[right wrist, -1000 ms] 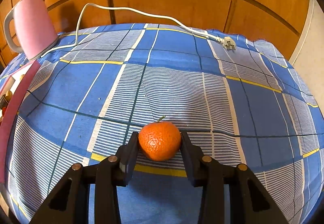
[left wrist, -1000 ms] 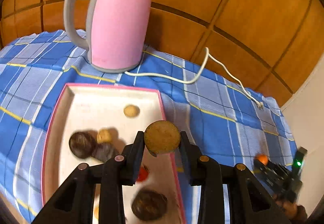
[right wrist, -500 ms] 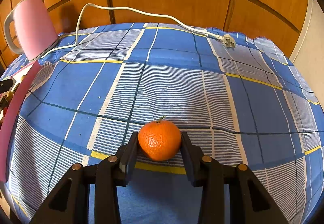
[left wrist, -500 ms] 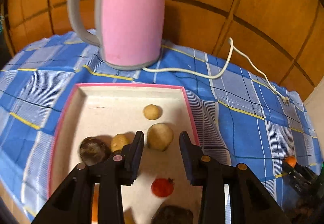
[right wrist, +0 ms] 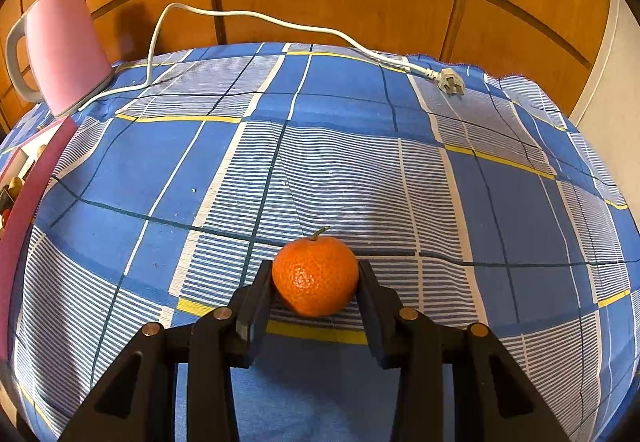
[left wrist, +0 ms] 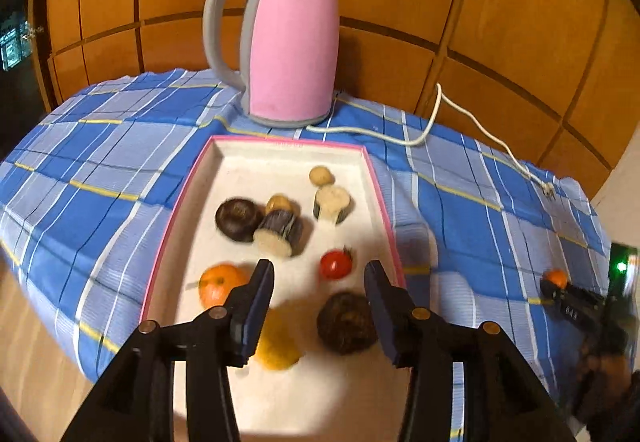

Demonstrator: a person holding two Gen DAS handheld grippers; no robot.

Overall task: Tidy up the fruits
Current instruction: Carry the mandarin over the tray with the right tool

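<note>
Hovering over the pink-rimmed tray (left wrist: 376, 186), the left gripper (left wrist: 319, 292) stood spread, grasping nothing. Well right of that tray, the right gripper (right wrist: 315, 288) clenched a tangerine (right wrist: 315, 276) on the checked cloth (right wrist: 500, 202).

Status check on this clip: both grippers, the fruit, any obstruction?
Left hand-held gripper open over tray. Right hand-held gripper shut on tangerine. Nothing between tangerine and tray.
</note>
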